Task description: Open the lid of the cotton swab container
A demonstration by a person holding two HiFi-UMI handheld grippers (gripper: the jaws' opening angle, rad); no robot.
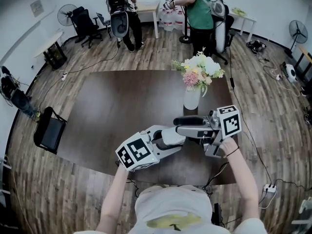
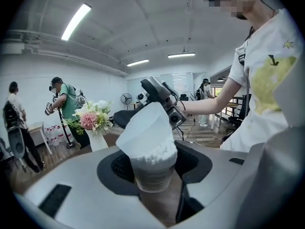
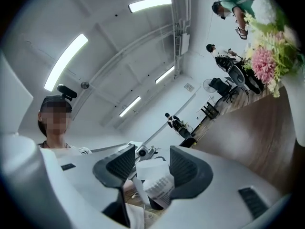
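I am holding the cotton swab container (image 2: 151, 175) over the tabletop (image 1: 122, 111), at 6 o'clock from the vase (image 1: 191, 101).
My left hand-held gripper (image 2: 155, 165) is clamping its lower body. My right hand-held gripper (image 3: 150, 168) is pinching the lid (image 2: 143, 124), which is leaning up toward 11 o'clock above the swab heads. I am judging it light, thin-walled and slick, so I am gripping low and gently and taking the lid by its free edge.
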